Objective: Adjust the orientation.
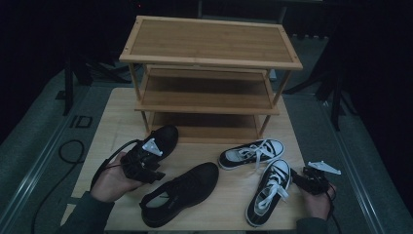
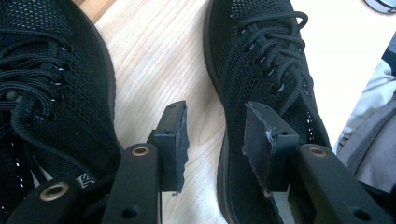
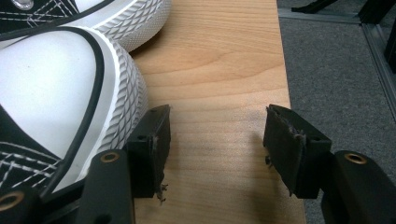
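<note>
Left tongs sit between the two black mesh shoes, part open, nothing clamped. In the left gripper view bare tabletop shows in the gap. One jaw is over the inner edge of the near black shoe; the other stands on the tabletop side, with the far black shoe beyond it. Pads don't press on either.

Key relation: in the high view the near black shoe lies diagonal, toe up-right toward the sneakers, heel opening low-left, right below the left tongs. Its collar is the closest grab point. The far black shoe lies mostly under the hand, toe toward the bamboo shoe rack.

Right tongs are wide open and empty, low over the tabletop just right of the near black-and-white sneaker. In the right gripper view the rubber toe cap lies just outside one jaw, not between them. That sneaker runs toe-up, heel toward the person. The second sneaker lies crosswise above it.

My read: the left hand goes first, since it's the one already at a shoe; shift toward the near black shoe's side wall, then close.
</note>
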A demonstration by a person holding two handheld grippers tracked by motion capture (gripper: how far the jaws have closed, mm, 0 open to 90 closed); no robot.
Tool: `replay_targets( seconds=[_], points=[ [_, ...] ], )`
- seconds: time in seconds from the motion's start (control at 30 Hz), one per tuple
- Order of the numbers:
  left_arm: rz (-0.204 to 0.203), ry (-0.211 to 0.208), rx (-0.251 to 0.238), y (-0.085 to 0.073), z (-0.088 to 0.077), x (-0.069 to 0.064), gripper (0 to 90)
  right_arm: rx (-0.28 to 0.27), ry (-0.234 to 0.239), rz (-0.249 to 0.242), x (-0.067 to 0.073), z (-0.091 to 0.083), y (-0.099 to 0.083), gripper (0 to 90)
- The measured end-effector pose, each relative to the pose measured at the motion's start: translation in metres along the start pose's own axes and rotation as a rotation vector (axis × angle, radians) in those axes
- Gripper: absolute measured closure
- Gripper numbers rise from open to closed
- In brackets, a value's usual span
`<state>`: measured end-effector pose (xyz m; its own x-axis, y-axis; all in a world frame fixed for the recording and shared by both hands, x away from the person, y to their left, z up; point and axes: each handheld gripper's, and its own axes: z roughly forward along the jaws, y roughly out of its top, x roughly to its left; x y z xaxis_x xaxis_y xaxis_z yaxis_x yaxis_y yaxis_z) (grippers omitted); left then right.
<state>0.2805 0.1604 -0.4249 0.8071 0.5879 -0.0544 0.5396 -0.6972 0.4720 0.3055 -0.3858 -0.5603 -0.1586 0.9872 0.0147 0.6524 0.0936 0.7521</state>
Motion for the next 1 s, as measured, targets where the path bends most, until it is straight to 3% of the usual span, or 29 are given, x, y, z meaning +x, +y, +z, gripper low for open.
replay_targets(
  seconds=[1.0],
  points=[
    [0.042, -0.052, 0.028, 0.000, 0.005, -0.013, 64.4, 0.001, 0.000, 0.000, 0.000, 0.000, 0.000, 41.0]
  ],
)
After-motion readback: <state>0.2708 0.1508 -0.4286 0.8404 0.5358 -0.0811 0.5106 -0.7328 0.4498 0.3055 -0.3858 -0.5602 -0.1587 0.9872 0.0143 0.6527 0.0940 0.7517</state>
